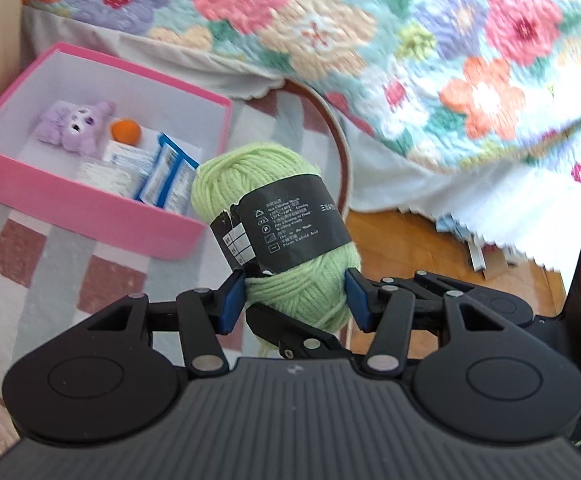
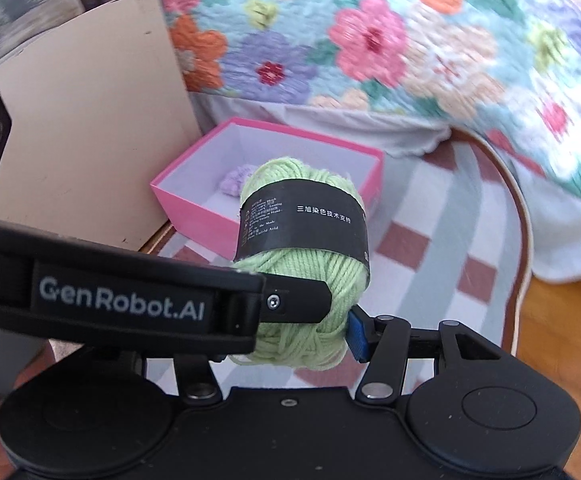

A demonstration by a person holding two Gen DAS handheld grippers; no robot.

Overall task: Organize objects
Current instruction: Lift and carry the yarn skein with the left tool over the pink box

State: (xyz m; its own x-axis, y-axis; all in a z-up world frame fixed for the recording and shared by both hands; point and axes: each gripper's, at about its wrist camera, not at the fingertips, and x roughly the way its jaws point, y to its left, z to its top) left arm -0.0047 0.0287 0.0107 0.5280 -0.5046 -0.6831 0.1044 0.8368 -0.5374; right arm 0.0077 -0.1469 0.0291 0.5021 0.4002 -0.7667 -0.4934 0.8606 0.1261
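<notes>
In the left wrist view, an open pink box (image 1: 90,204) with a white inside sits at the left of the frame on a checked rug (image 1: 30,280). Going left to right inside it: a purple plush toy (image 1: 76,124) against the far left, a small orange ball (image 1: 125,130) just beside it, a white knitted piece (image 1: 106,178) nearer the front wall, and blue-and-white packets (image 1: 168,178) leaning at the box's right end. Right of the box, at frame centre, the light green yarn ball (image 1: 274,216) with a black paper band is held off the rug: the left gripper (image 1: 296,300) presses its blue pads into the lower part of the ball from both sides. A floral quilt (image 1: 410,60) fills the upper right.

In the right wrist view, a beige panel (image 2: 90,140) stands at upper left, the pink box sits just right of it, and the same yarn ball is at centre. The right gripper (image 2: 290,332) holds the ball too, one blue pad visible against its right side, the other hidden behind the left gripper's finger
</notes>
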